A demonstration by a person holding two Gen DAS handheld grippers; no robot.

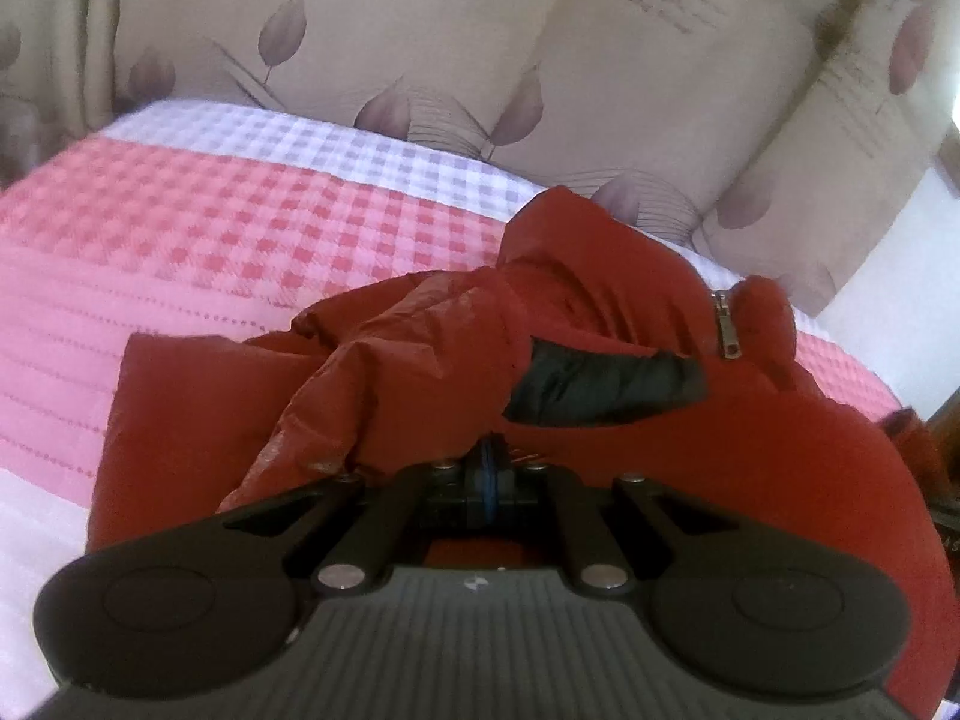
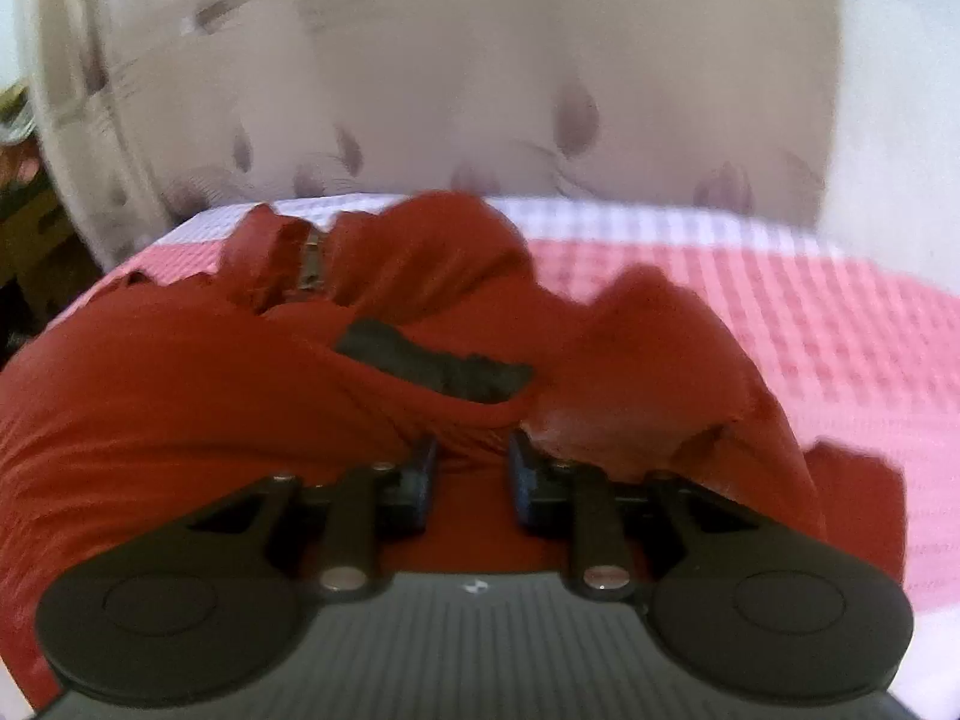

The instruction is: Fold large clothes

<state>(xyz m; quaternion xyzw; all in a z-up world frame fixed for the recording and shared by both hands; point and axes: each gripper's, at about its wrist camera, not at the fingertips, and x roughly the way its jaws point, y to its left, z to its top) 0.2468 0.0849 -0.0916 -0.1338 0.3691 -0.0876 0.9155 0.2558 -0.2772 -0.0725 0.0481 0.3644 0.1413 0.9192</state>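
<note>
Left wrist view: a bulky red padded jacket (image 1: pixel 420 360) of thin, shiny fabric lies crumpled on a bed under a pink-and-white checked quilted bedspread (image 1: pixel 210 228), with beige pillows printed with mauve leaves (image 1: pixel 336 36) propped behind it. A grey metal zipper pull (image 1: pixel 728 324) and a strip of black lining (image 1: pixel 600 384) show near the jacket's collar end, so the garment is not yet laid flat. The left gripper (image 1: pixel 489 468) sits low over the near edge of the jacket. Its fingers (image 1: pixel 487 461) are drawn almost together with red cloth bunched right at the tips. This looks like a pinch on a thin layer of the shell, probably taken to lift or spread that edge, though the cloth between the pads is mostly hidden.

Right wrist view: this picture is blurred. The same jacket (image 2: pixel 210 372) fills the lower left, its zipper (image 2: pixel 312 264) and black lining (image 2: pixel 438 360) toward the far side, the checked bedspread (image 2: pixel 810 330) open to the right. The right gripper (image 2: pixel 471 468) noses into a raised fold. Its fingers (image 2: pixel 525 474) stand a narrow gap apart, with a ridge of red fabric filling that gap, so they appear clamped on a thicker, doubled layer.

With both grippers holding the near edge side by side, my guess is the jacket is about to be raised and straightened before any fold is made.
</note>
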